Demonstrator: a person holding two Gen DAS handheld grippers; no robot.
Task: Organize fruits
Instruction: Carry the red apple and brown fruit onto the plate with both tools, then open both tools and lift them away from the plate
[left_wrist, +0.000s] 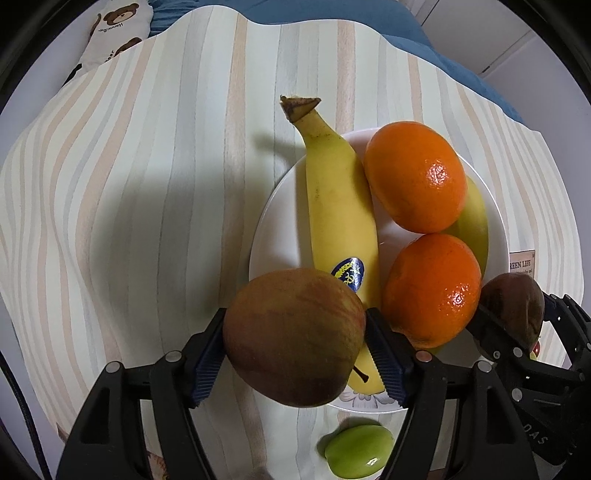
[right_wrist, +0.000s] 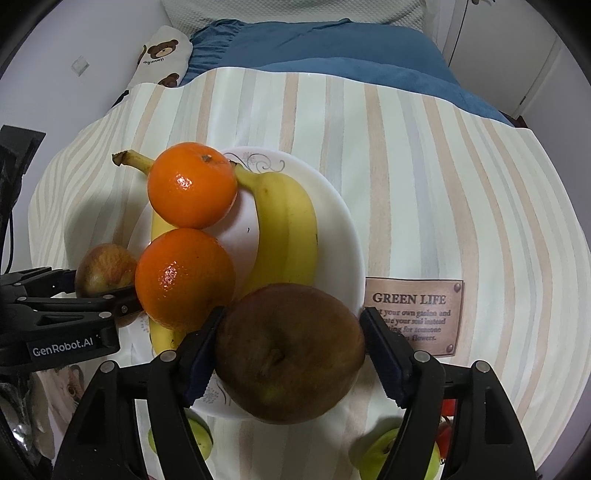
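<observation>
Left claw: clamped on a reddish apple, held over the near-left rim of the white plate. Right claw: clamped on a darker brown apple over the plate's near rim. Plate, on striped cloth: two bananas, two oranges. Green fruit lies on the cloth nearby.

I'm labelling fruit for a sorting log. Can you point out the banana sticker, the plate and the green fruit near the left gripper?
banana sticker (left_wrist: 348, 272): left wrist view, middle of the blue label.
plate (right_wrist: 347, 236): right wrist view, bare white rim.
green fruit (left_wrist: 356, 456): left wrist view, middle of its skin.
</observation>
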